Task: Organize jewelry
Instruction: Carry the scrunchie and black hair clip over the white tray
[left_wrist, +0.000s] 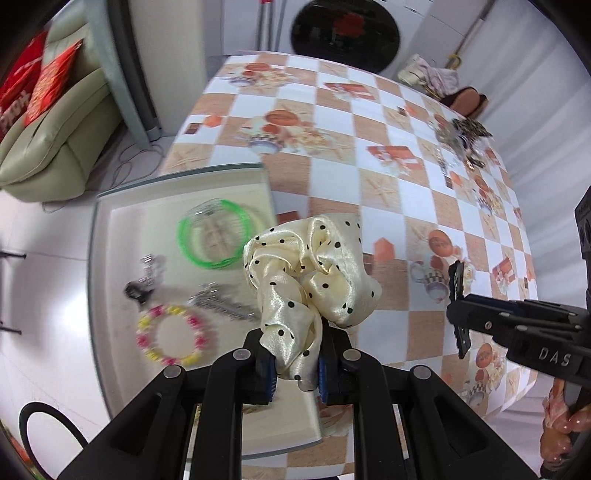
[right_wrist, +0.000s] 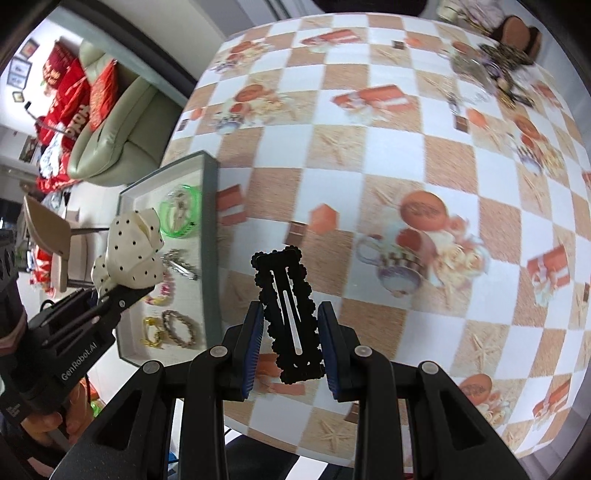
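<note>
My left gripper (left_wrist: 295, 373) is shut on a cream polka-dot scrunchie (left_wrist: 314, 266) and holds it above the right edge of a shallow tray (left_wrist: 99, 258). The tray holds green bangles (left_wrist: 214, 236), a pink-and-yellow bead bracelet (left_wrist: 170, 334), a silver clip (left_wrist: 221, 302) and a dark clip (left_wrist: 138, 290). My right gripper (right_wrist: 291, 345) is shut on a black scalloped snap hair clip (right_wrist: 290, 314), held above the checkered table. That gripper also shows in the left wrist view (left_wrist: 460, 306). The scrunchie (right_wrist: 129, 247) and tray (right_wrist: 210, 236) show at left in the right wrist view.
A pile of loose jewelry (left_wrist: 461, 142) lies at the table's far right, also in the right wrist view (right_wrist: 487, 70). A braided bracelet (right_wrist: 181, 328) and yellow piece (right_wrist: 153, 332) lie in the tray's near end. A green sofa (left_wrist: 55, 122) stands beyond the table's left edge.
</note>
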